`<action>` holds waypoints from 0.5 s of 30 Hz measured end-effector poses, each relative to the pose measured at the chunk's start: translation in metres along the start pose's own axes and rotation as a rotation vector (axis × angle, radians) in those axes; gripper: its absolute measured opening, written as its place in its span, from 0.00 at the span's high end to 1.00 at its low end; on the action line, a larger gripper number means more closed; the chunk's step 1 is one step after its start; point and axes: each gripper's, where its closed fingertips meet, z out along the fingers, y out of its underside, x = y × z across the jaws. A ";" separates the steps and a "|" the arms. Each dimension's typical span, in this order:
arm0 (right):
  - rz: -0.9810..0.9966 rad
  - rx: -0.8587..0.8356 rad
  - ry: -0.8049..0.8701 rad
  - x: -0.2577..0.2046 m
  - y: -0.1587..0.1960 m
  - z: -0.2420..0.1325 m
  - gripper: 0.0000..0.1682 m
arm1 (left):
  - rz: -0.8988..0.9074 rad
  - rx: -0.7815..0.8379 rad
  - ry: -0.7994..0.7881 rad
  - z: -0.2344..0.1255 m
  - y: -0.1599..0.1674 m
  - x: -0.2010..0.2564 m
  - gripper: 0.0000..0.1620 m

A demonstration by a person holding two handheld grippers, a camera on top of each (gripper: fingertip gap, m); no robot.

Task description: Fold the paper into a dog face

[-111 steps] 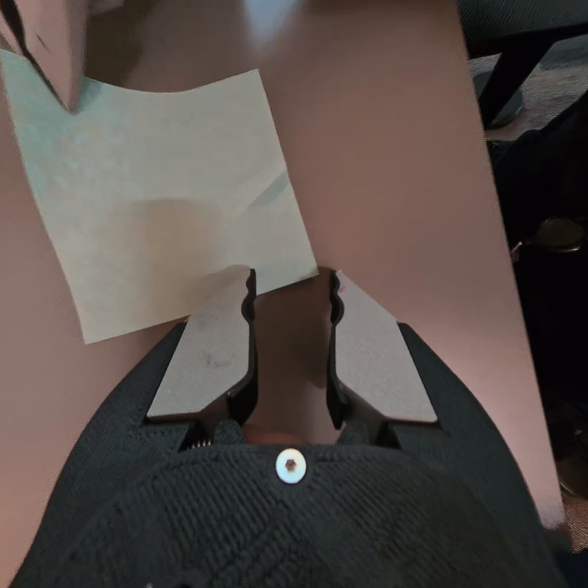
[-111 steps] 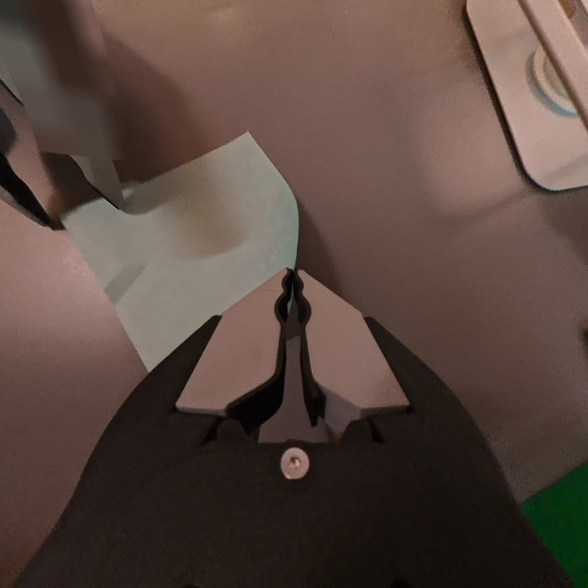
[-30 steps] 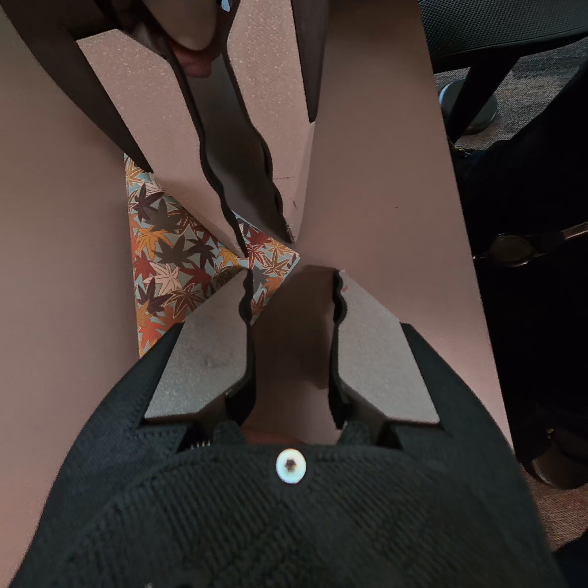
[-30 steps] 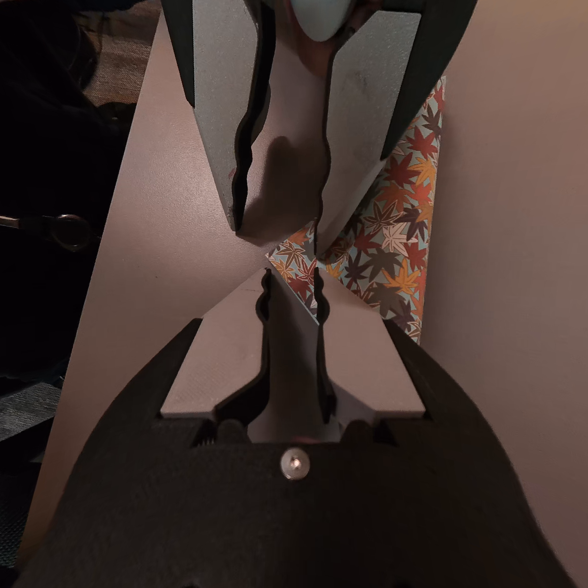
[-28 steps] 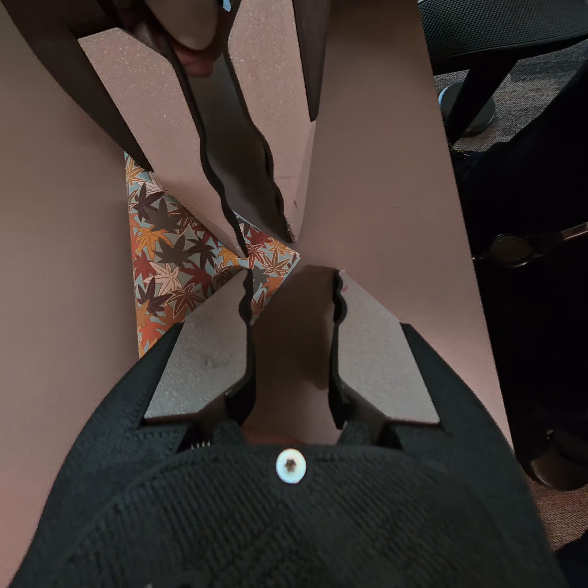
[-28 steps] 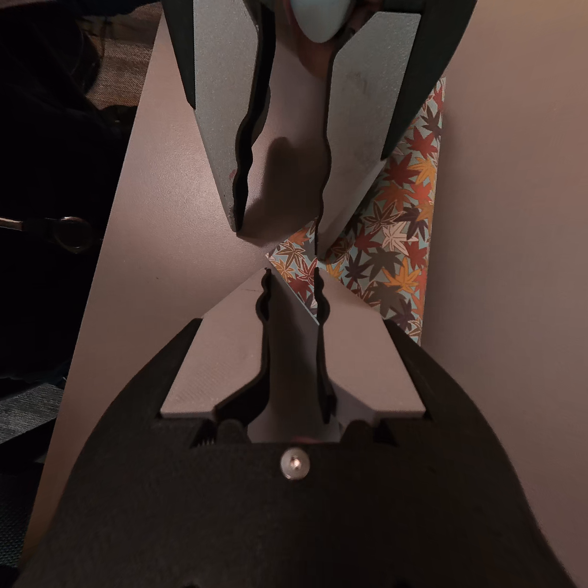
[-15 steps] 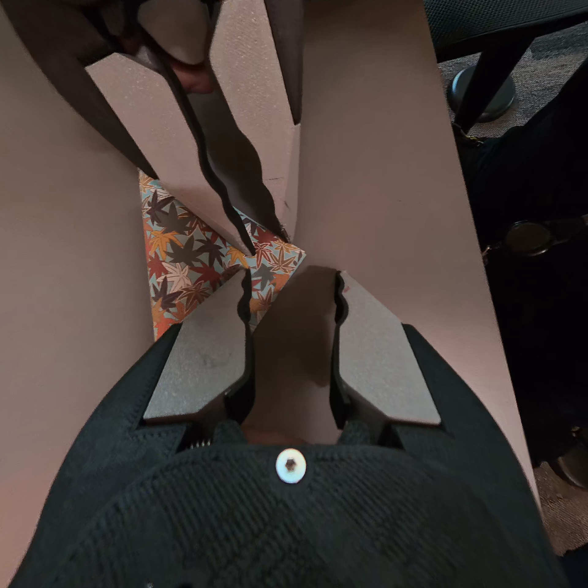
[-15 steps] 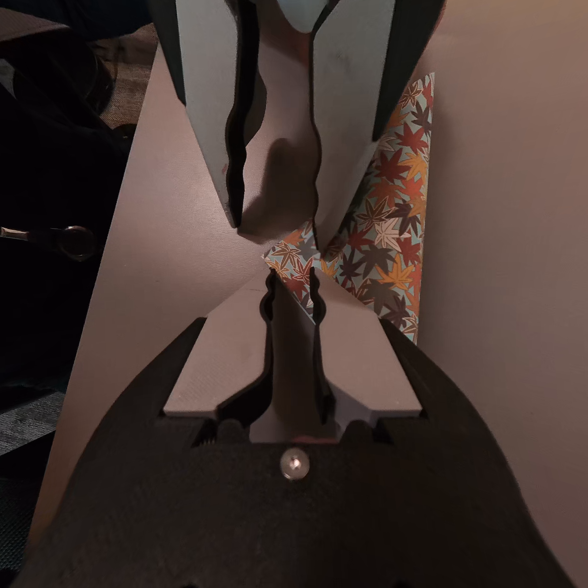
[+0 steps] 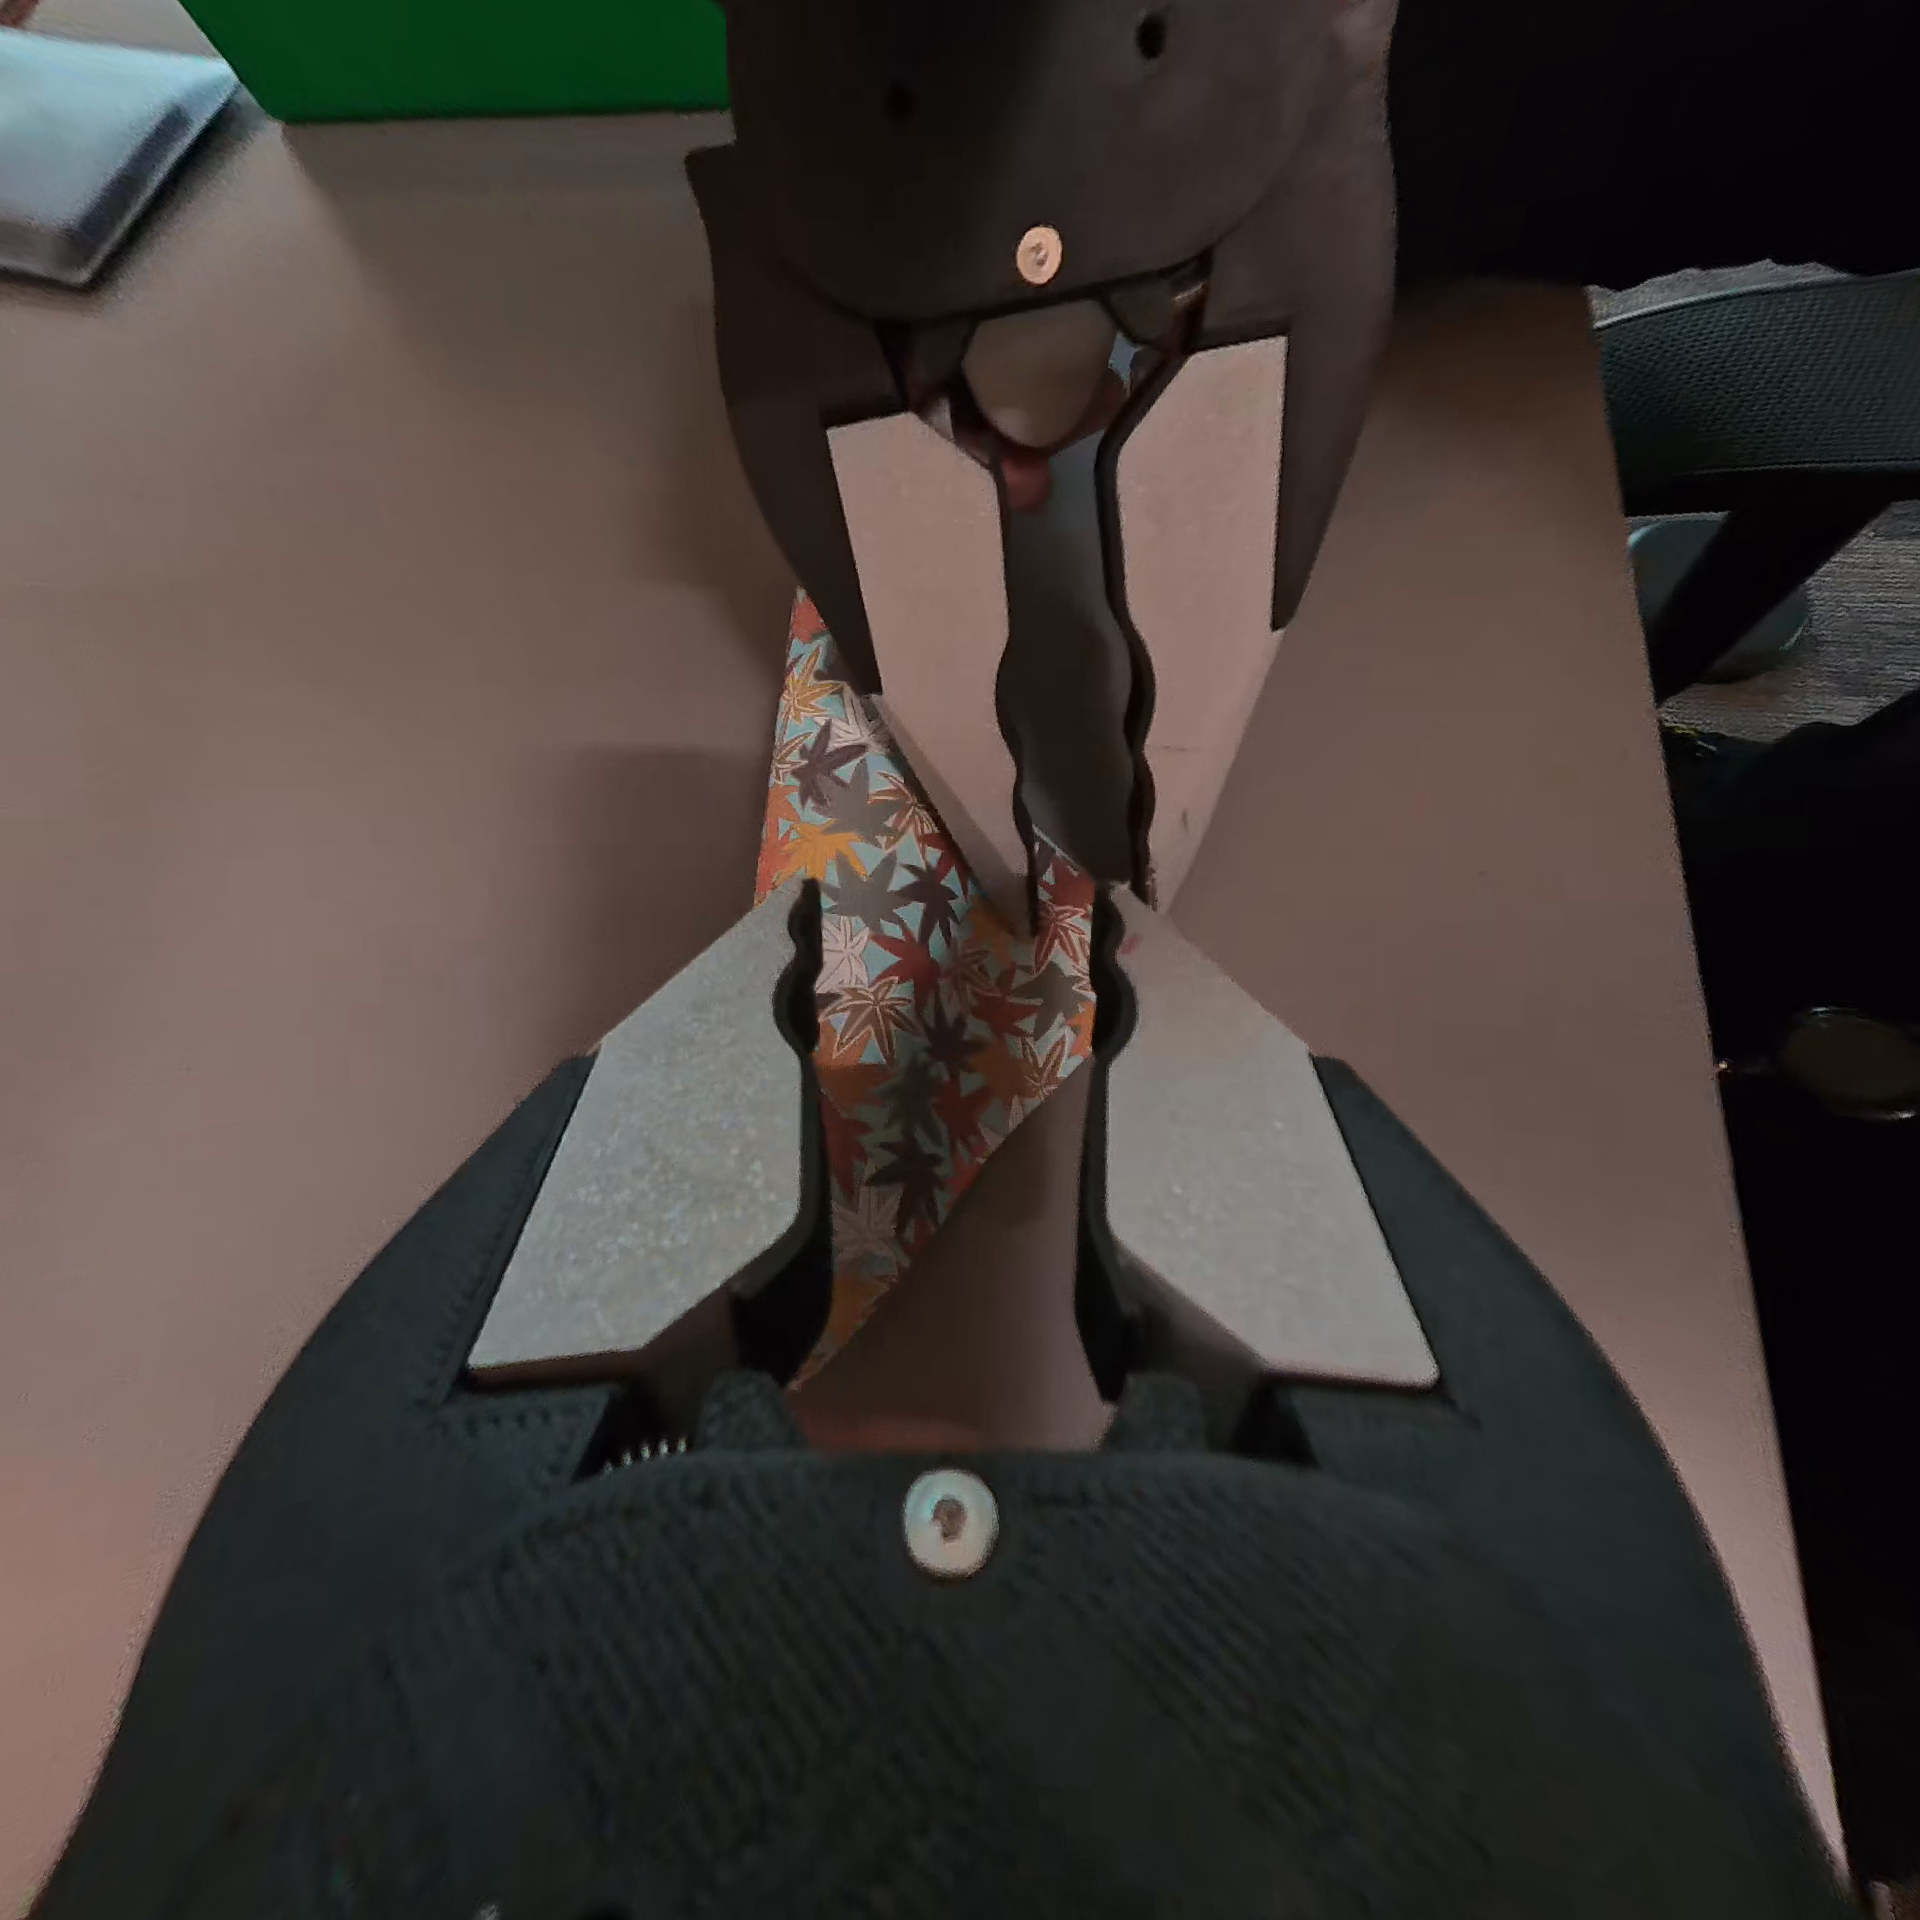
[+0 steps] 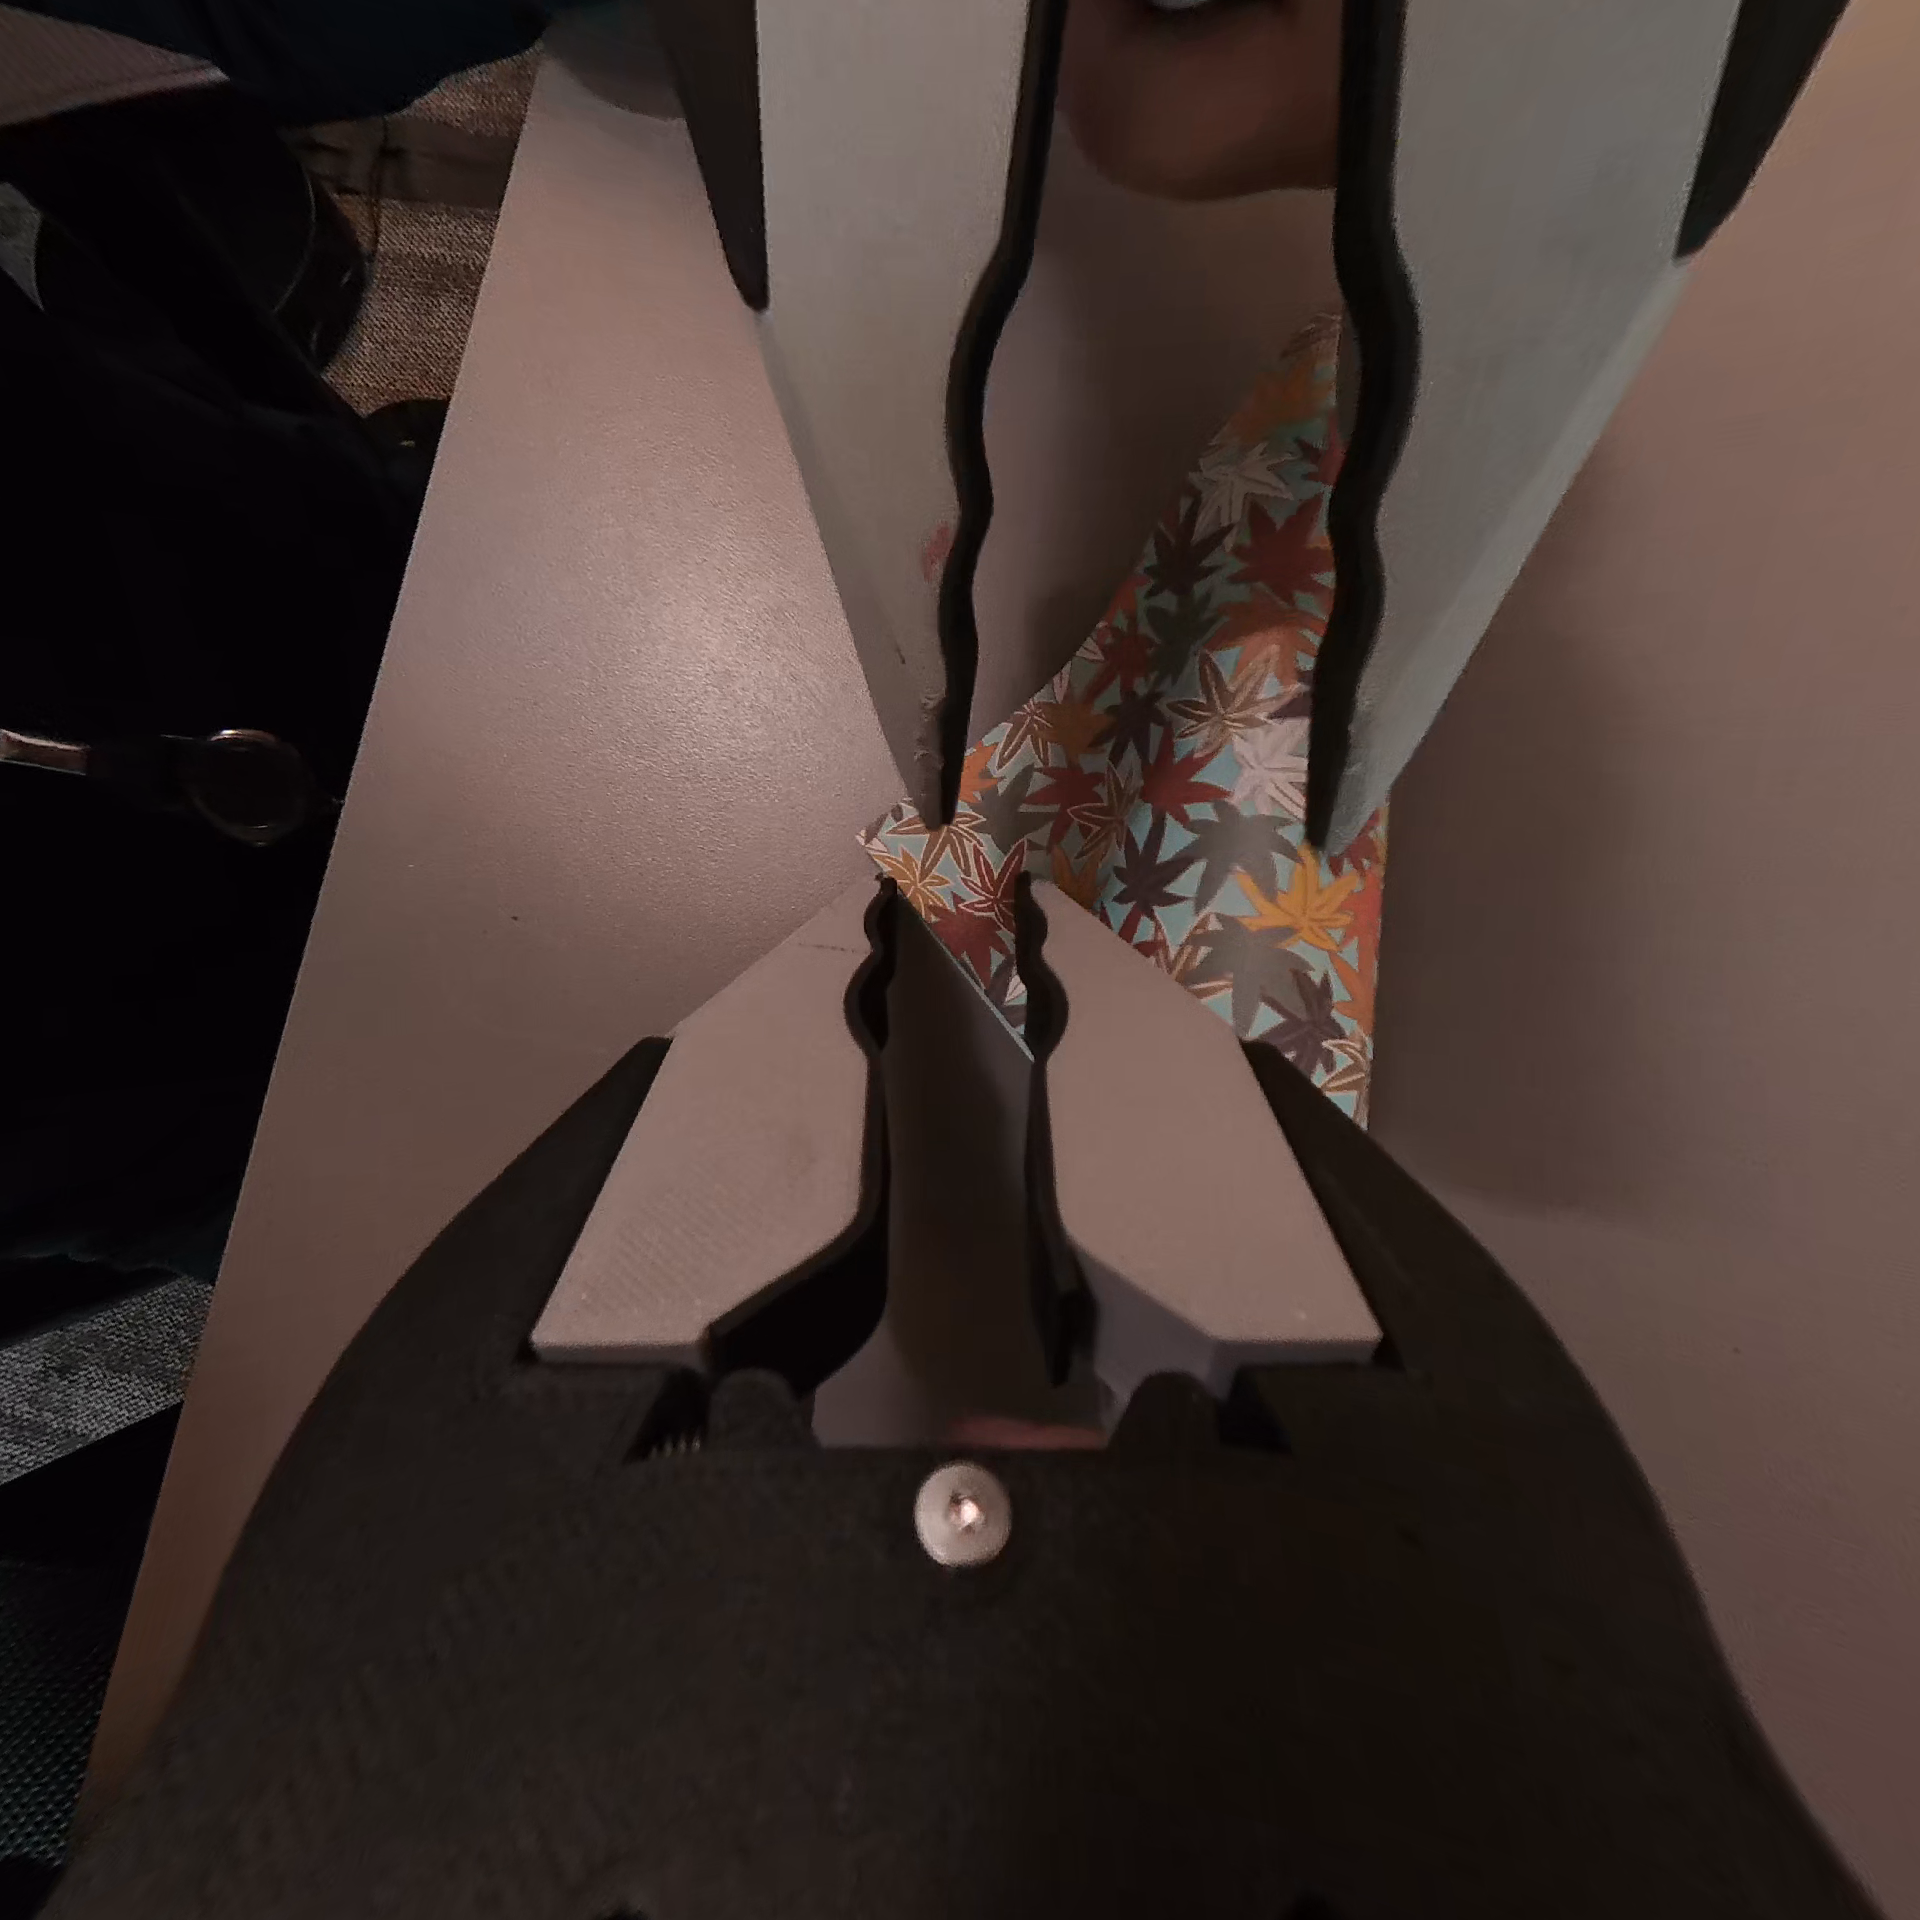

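The paper point(image 9: 935, 997), printed with autumn leaves and folded to a triangle, lies flat on the tan table point(image 9: 364, 727). My left gripper point(image 9: 956, 909) is open wide, low over it, with the paper's corner region between its fingers. My right gripper point(image 10: 956, 894) faces it from the opposite side, its jaws narrowed to a small gap around the paper's pointed corner point(image 10: 914, 862). A pale underside strip of the paper shows between its fingers. The paper point(image 10: 1174, 790) stretches away to the right in the right wrist view. The two grippers' tips nearly meet; the right gripper point(image 9: 1086, 904) also shows in the left wrist view and the left gripper point(image 10: 1143, 810) in the right wrist view.
The table edge point(image 9: 1662, 831) runs close beside the grippers, with an office chair point(image 9: 1766, 416) and dark clothing beyond it. A green object point(image 9: 447, 42) and a flat grey item point(image 9: 94, 156) sit at the table's far side. A metal ring point(image 10: 244, 779) hangs off the edge. The left gripper's tips are roughly 4 cm from the right gripper's.
My left gripper has shifted sideways over the paper, so the paper now lies between its fingers instead of beside them. My right gripper's jaws have narrowed a little around the corner.
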 end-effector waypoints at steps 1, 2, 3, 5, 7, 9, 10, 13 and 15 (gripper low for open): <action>0.001 0.000 0.000 0.000 0.000 0.000 0.89 | -0.006 -0.010 -0.001 0.001 0.002 -0.001 0.70; 0.002 0.001 -0.001 0.000 0.000 0.000 0.89 | -0.014 -0.015 -0.005 0.001 0.002 -0.002 0.71; 0.003 0.001 -0.001 0.000 0.000 0.000 0.89 | -0.022 -0.011 -0.002 0.001 0.002 -0.002 0.71; 0.004 0.002 -0.001 0.000 0.000 0.000 0.90 | -0.044 0.030 -0.008 -0.003 -0.006 -0.005 0.74; 0.005 0.002 0.000 0.000 0.000 0.000 0.90 | -0.074 0.090 0.009 -0.009 -0.017 -0.004 0.78; 0.007 0.003 -0.001 0.000 0.000 0.000 0.90 | -0.105 0.128 0.037 -0.014 -0.023 -0.003 0.83; 0.007 0.003 -0.002 0.000 0.000 0.000 0.90 | -0.117 0.131 0.050 -0.015 -0.023 -0.002 0.84; 0.009 0.004 -0.003 0.000 0.000 0.000 0.90 | -0.146 0.096 0.094 -0.011 -0.017 0.004 0.84; 0.009 0.005 -0.002 0.001 0.000 0.000 0.90 | -0.152 0.055 0.101 -0.006 -0.011 0.005 0.82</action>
